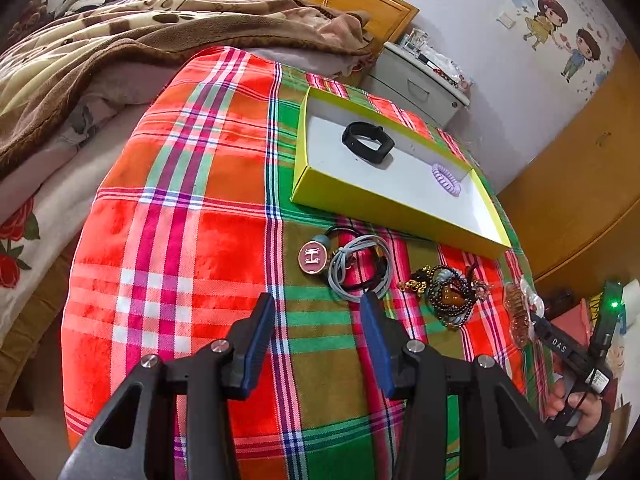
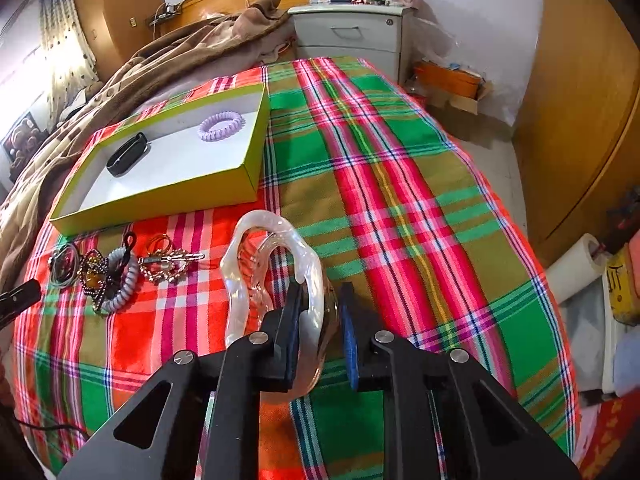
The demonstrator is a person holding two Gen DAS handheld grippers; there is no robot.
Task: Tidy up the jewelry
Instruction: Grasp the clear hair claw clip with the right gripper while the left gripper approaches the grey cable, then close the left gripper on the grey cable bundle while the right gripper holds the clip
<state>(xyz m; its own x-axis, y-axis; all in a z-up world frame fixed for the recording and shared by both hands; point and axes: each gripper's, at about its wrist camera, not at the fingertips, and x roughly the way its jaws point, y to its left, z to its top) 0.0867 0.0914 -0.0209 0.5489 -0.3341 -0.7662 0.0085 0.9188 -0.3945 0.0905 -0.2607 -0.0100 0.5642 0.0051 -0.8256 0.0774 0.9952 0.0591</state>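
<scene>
A yellow-green box (image 1: 384,210) (image 2: 160,200) lies on the plaid cloth and holds a black band (image 1: 367,141) (image 2: 128,155) and a lilac coil hair tie (image 1: 447,179) (image 2: 221,125). My right gripper (image 2: 320,316) is shut on a clear hair claw clip (image 2: 256,256), held above the cloth; it also shows in the left wrist view (image 1: 520,312). My left gripper (image 1: 318,308) is open and empty, just short of a grey cord loop (image 1: 356,272) and a red H badge (image 1: 313,257). A beaded bracelet pile (image 1: 448,296) (image 2: 104,276) and a gold rhinestone clip (image 2: 168,266) lie in front of the box.
A brown blanket (image 1: 132,36) is heaped at the far end of the bed. A grey nightstand (image 2: 352,36) with a glass stands beyond the bed. A wooden wardrobe (image 2: 580,100) stands to the right. A paper roll (image 2: 576,264) lies on the floor.
</scene>
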